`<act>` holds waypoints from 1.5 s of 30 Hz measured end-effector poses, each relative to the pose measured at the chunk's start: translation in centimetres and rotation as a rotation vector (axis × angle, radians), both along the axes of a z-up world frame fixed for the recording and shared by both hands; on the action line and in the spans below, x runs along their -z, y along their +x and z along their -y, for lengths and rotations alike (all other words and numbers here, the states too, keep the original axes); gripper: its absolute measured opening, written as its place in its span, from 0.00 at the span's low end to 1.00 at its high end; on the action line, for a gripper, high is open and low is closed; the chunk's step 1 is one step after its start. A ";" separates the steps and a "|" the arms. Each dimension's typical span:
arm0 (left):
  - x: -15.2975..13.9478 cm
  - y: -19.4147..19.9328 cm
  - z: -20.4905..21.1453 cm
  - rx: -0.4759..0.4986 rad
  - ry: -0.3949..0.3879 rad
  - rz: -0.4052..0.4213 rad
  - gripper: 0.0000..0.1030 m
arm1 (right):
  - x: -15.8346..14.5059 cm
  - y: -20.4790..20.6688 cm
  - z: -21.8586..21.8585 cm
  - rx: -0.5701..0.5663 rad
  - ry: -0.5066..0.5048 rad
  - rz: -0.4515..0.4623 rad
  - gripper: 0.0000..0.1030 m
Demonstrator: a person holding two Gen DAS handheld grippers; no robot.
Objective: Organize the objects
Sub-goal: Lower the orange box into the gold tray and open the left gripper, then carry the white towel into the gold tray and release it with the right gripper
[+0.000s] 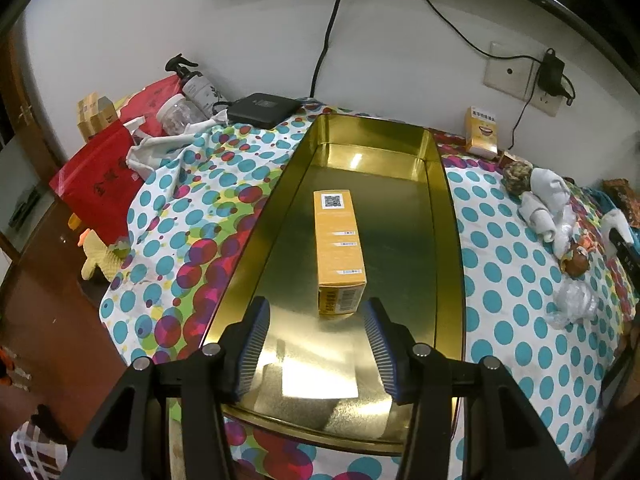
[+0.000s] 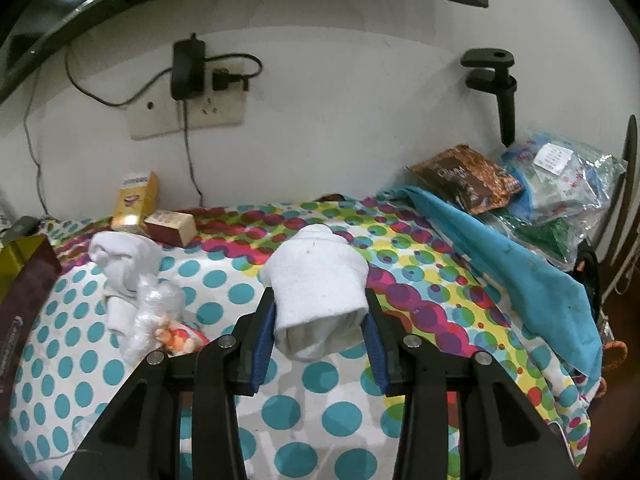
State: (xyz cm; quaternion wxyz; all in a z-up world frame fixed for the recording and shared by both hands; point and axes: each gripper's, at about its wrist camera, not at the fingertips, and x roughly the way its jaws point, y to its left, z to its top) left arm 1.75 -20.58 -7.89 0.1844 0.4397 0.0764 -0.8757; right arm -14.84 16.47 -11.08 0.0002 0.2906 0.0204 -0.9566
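Note:
A long gold metal tray (image 1: 448, 216) lies on the dotted cloth, with a yellow box (image 1: 340, 248) lying in its middle. My left gripper (image 1: 316, 308) is open and empty, just above the tray at the near end of the box, not touching it. My right gripper (image 2: 320, 300) is shut on a white plaster figure (image 2: 316, 280) and holds it above the cloth. A second white figure (image 2: 124, 260) with plastic wrap lies to its left; it also shows in the left wrist view (image 1: 544, 196).
A small yellow box (image 1: 482, 132) stands by the wall, with a brown box (image 2: 170, 226) beside it. A red bag (image 1: 100, 184), jar and spray bottle (image 1: 196, 84) sit at the left. A blue cloth (image 2: 520, 264) and snack packets (image 2: 468, 180) lie at the right.

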 end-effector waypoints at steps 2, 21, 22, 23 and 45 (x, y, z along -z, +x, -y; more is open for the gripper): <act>0.1 0.1 0.0 0.002 0.000 0.004 0.49 | -0.3 0.5 0.1 -0.033 -0.013 -0.031 0.37; -1.8 2.9 0.9 -0.038 -0.042 0.003 0.49 | -6.9 5.1 18.2 -0.601 -0.201 0.111 0.39; -2.2 3.2 0.9 -0.040 -0.047 -0.001 0.49 | -6.9 5.3 19.3 -0.620 -0.193 0.124 0.39; -2.5 3.5 1.0 -0.040 -0.056 -0.008 0.49 | -6.8 5.3 20.4 -0.637 -0.177 0.140 0.39; -5.0 7.2 1.0 -0.021 -0.026 -0.066 0.57 | -1.7 3.0 33.7 -0.709 0.153 0.330 0.40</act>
